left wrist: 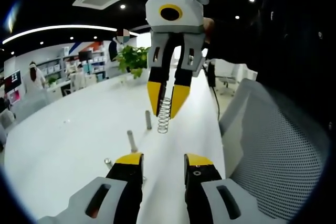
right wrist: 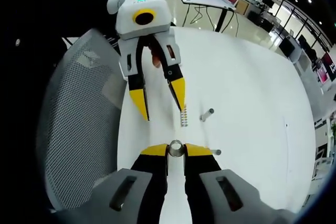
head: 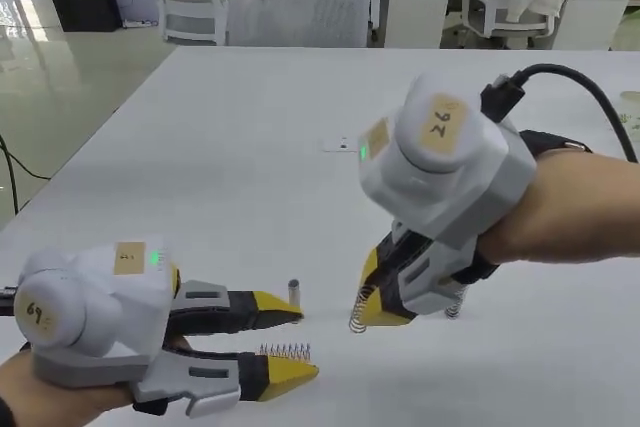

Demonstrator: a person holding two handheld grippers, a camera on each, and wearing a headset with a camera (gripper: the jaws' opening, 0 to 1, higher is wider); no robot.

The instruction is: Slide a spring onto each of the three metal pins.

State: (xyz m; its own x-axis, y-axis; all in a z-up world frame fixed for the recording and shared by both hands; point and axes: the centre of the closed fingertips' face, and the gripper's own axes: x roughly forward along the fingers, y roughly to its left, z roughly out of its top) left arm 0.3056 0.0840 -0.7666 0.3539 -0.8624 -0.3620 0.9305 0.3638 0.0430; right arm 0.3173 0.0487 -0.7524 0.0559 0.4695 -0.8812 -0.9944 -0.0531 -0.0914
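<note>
On the white table (head: 250, 147), the left gripper (head: 296, 343) is seen at 7 o'clock of the head view. It is held flat, jaws spread wide, nothing gripped. A loose spring (head: 285, 351) lies flat on the table in the gap, just beside the tip of the jaw nearer the person. In the right gripper view the loose spring (right wrist: 184, 116) sits right at one yellow jaw tip of the left gripper. A bare pin (head: 294, 294) stands upright at 12 o'clock of the farther jaw tip, near it but not touching.

The right gripper (head: 372, 309) is at 3 o'clock of the head view, pointed down at the table. Its jaws are drawn narrow and clamped on a held spring (head: 357, 310). The held spring is kept roughly upright, lower end close to the table (contact cannot be told).

In the left gripper view the held spring (left wrist: 164, 115) hangs out below the yellow tips. One pin (left wrist: 148, 119) is seen at 9 o'clock of it, just beside it and not inside it. A second pin (left wrist: 131, 140) is seen at 7 o'clock, nearer the camera. Both are upright and bare.

In the right gripper view the held spring is seen end-on, as a ring (right wrist: 176, 149) pinched between that gripper's own tips.

A third spring (head: 455, 304) is seen in the head view at 3 o'clock of the right gripper's tips, tilted and partly hidden by the gripper body. Whether it sits on a pin cannot be told.
</note>
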